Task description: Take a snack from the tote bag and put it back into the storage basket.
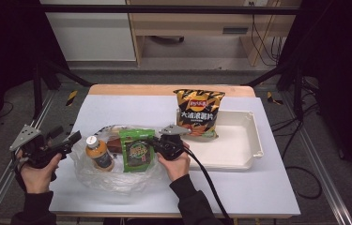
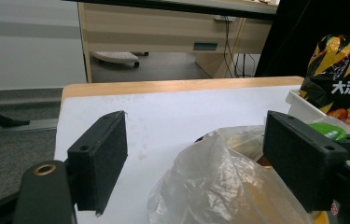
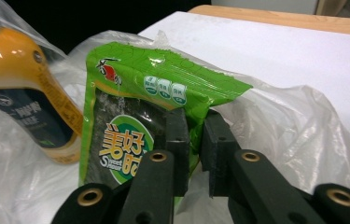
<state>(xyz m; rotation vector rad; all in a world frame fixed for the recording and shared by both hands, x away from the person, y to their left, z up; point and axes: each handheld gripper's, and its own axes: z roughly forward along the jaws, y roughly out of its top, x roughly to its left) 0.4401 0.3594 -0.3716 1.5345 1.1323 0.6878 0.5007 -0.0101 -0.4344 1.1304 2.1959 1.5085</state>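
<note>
The right gripper (image 3: pixel 193 154) is clamping the edge of the green snack packet (image 3: pixel 135 121), which is standing upright in the clear plastic bag (image 1: pixel 117 176) beside the orange bottle (image 1: pixel 98 152), apparently to lift it out. The left gripper (image 2: pixel 196 158) is hovering released near the bag on the counter (image 1: pixel 258 187), likely ready to steady it.

An orange bottle (image 1: pixel 99 152) and clear plastic bag (image 1: pixel 117 180) are crowding the green snack pouch (image 1: pixel 137 150); bare table (image 1: pixel 131 110) is lying open behind them.
</note>
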